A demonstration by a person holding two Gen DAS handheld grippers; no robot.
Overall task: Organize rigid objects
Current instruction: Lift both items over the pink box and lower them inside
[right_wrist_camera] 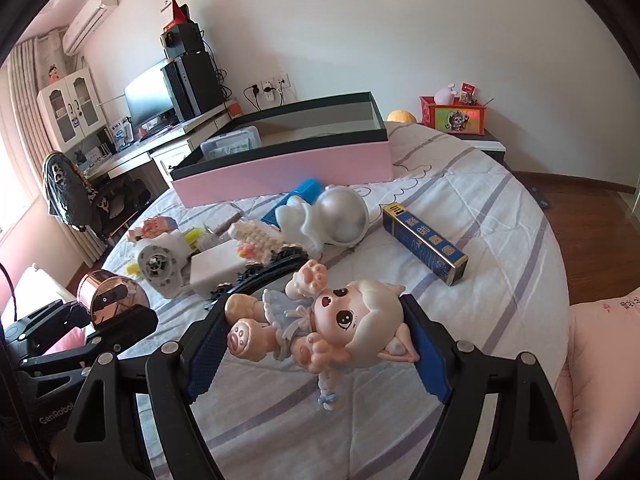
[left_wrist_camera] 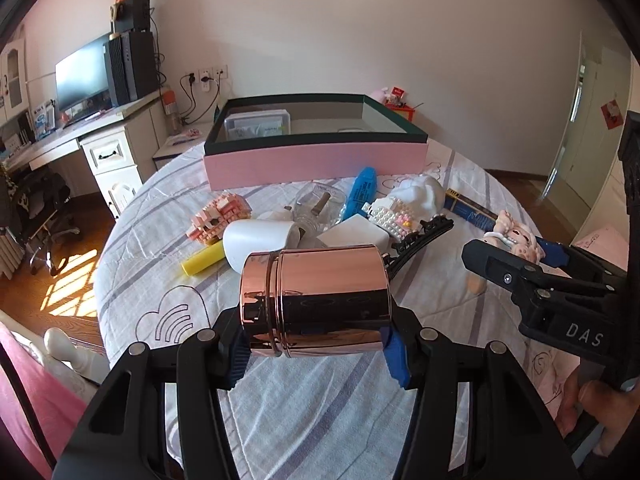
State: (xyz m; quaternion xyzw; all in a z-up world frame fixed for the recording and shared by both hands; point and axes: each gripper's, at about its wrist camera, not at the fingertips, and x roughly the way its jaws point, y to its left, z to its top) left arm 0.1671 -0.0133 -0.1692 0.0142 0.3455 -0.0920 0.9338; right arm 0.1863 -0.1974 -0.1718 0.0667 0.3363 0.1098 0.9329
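My left gripper (left_wrist_camera: 316, 354) is shut on a shiny copper canister (left_wrist_camera: 316, 300), held on its side above the bedspread; it also shows in the right wrist view (right_wrist_camera: 108, 298). My right gripper (right_wrist_camera: 316, 346) is shut on a pig-girl doll (right_wrist_camera: 320, 324), lying sideways between the blue pads; the doll also shows in the left wrist view (left_wrist_camera: 516, 236). Behind stands an open pink box (left_wrist_camera: 316, 160) with dark rim, also in the right wrist view (right_wrist_camera: 288, 168), holding a clear plastic case (left_wrist_camera: 258, 124).
A pile lies before the box: pink brick model (left_wrist_camera: 220, 216), yellow tube (left_wrist_camera: 202, 262), white cup (left_wrist_camera: 260, 240), white block (left_wrist_camera: 356, 236), astronaut figure (right_wrist_camera: 332, 216), blue box (right_wrist_camera: 424, 242), black hair clip (left_wrist_camera: 424, 236). A desk with monitor (left_wrist_camera: 82, 76) stands left.
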